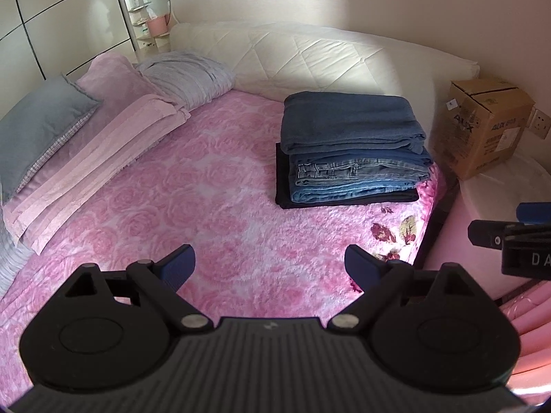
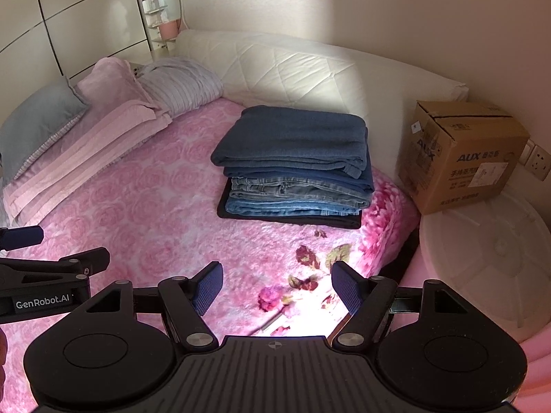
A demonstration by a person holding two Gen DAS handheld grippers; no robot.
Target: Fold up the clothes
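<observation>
Folded clothes (image 1: 351, 148) sit stacked on the pink bedspread (image 1: 213, 206), well ahead of both pairs of fingers; the pile's long axis runs crosswise to them, folded edges toward the cameras. Left gripper (image 1: 270, 263) and right gripper (image 2: 275, 285) hover above the spread with jaws spread wide, holding nothing.

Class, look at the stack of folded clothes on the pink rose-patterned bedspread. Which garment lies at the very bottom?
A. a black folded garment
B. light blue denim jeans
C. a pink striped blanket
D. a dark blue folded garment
A: the black folded garment lies flat beneath the light blue denim jeans, its edge showing under the stack on the pink rose-patterned bedspread.
</observation>
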